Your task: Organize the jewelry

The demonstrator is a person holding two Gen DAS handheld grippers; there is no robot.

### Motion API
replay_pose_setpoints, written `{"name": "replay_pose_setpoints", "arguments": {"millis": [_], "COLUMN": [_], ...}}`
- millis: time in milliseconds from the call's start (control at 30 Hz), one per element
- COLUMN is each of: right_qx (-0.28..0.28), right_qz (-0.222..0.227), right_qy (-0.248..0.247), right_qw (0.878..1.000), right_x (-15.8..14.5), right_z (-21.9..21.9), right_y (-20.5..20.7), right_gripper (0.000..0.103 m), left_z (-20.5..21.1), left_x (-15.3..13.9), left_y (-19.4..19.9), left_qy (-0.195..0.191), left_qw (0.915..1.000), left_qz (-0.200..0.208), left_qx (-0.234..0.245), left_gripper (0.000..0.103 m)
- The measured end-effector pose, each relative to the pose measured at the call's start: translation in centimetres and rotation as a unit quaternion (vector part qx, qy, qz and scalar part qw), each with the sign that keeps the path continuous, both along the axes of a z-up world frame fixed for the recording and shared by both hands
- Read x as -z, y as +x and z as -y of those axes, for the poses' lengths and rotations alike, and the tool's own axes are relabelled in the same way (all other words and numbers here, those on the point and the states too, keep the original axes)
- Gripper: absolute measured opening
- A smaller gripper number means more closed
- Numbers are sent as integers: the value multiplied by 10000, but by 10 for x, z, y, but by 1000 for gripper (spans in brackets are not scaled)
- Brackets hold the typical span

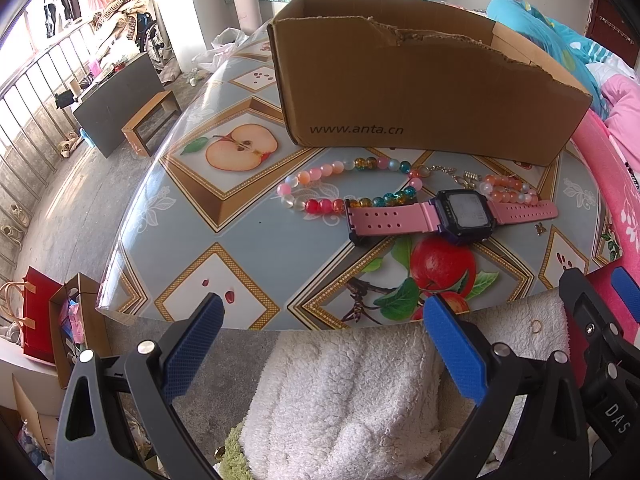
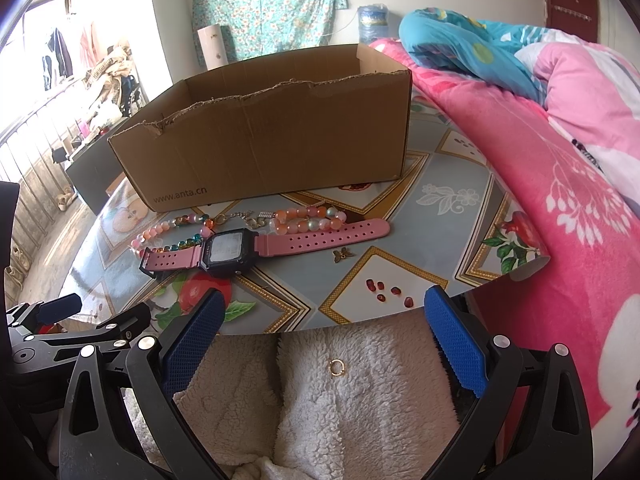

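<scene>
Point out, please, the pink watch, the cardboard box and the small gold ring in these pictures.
pink watch point(image 2: 228, 249): right wrist view, on its screen.
cardboard box point(image 1: 420, 92): left wrist view, on its front wall.
small gold ring point(image 2: 336, 367): right wrist view, on the ring lying on fleece.

On the bench point(image 2: 452, 216) stands 1 cardboard box point(image 2: 272, 140), open at the top. In front of it lie 1 watch point(image 2: 230, 250) with a pink strap, 2 strings of beads, namely 1 long multicoloured one point(image 1: 340, 190) and 1 shorter pink and orange one point(image 2: 306, 216), and 1 small silver chain piece point(image 2: 246, 216) between them. 1 little butterfly charm point(image 2: 343, 255) sits just beside the watch strap. 1 small gold ring point(image 2: 336, 367) rests on the fluffy white fabric point(image 2: 360, 412) at the near edge. 2 grippers are in view, each with 2 blue-padded fingers point(image 2: 454, 342), making 4 fingers in all. At the bench's far side, 1 water bottle point(image 2: 373, 20) is visible.
</scene>
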State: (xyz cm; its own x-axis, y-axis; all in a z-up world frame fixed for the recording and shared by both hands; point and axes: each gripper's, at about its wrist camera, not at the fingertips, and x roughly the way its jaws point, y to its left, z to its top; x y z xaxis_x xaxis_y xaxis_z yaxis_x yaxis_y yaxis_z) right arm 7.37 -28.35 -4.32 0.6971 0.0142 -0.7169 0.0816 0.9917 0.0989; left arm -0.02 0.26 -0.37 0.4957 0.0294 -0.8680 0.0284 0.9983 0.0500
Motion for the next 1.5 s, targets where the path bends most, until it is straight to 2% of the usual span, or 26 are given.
{"name": "replay_pose_setpoints", "arguments": {"millis": [967, 1500], "right_qx": [2, -45], "right_qz": [17, 537], "right_qy": [-35, -396], "right_qw": [10000, 9978], "right_x": [-3, -11], "right_z": [0, 6], "right_y": [3, 16], "right_gripper": [95, 95], "left_z": [2, 6], "left_x": [1, 7], "left_y": [0, 11], "left_qy": [64, 253], "left_qw": [10000, 9996], "left_qz": [-24, -96], "left_qx": [15, 24], "left_gripper": [99, 99]}}
